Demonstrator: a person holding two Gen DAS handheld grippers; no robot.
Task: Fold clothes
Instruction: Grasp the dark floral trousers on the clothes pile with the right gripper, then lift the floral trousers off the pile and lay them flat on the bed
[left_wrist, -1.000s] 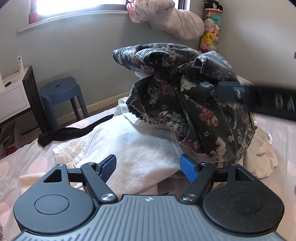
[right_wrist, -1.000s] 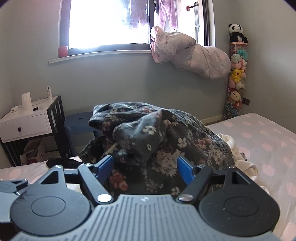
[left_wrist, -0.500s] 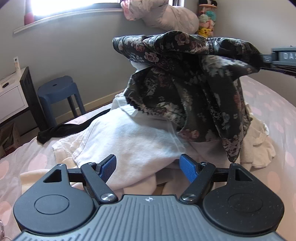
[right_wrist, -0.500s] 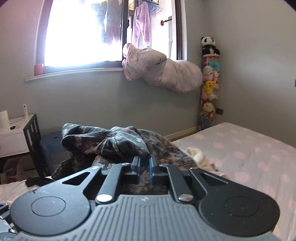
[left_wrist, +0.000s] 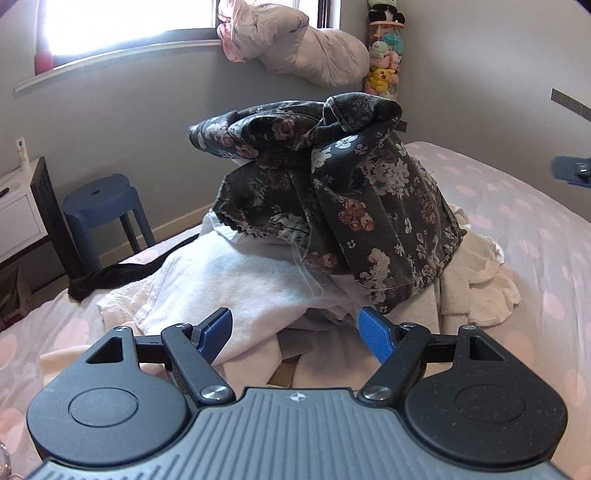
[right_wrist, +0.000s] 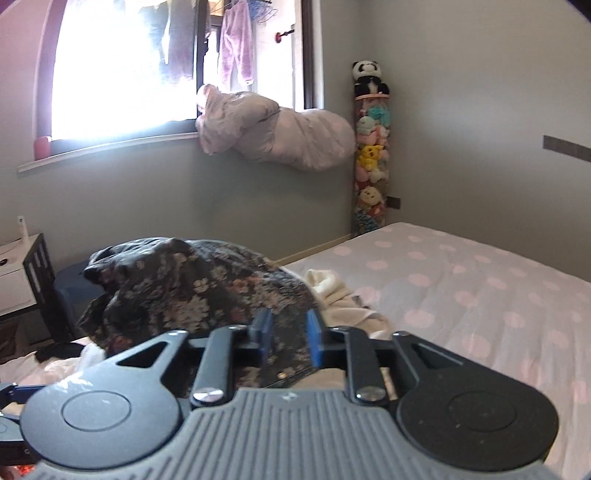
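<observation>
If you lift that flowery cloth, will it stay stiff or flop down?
The flowery cloth would probably flop: it already sags in soft folds over the white pile. It looks light, so one pinch may lift it. Its loose hem will likely dangle and drag.

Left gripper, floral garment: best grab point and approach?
Grip the floral garment at its hanging lower hem, straight ahead of the open left gripper. That edge droops free over the white towel, so one layer is likely separable; the bunched top is not.
</observation>
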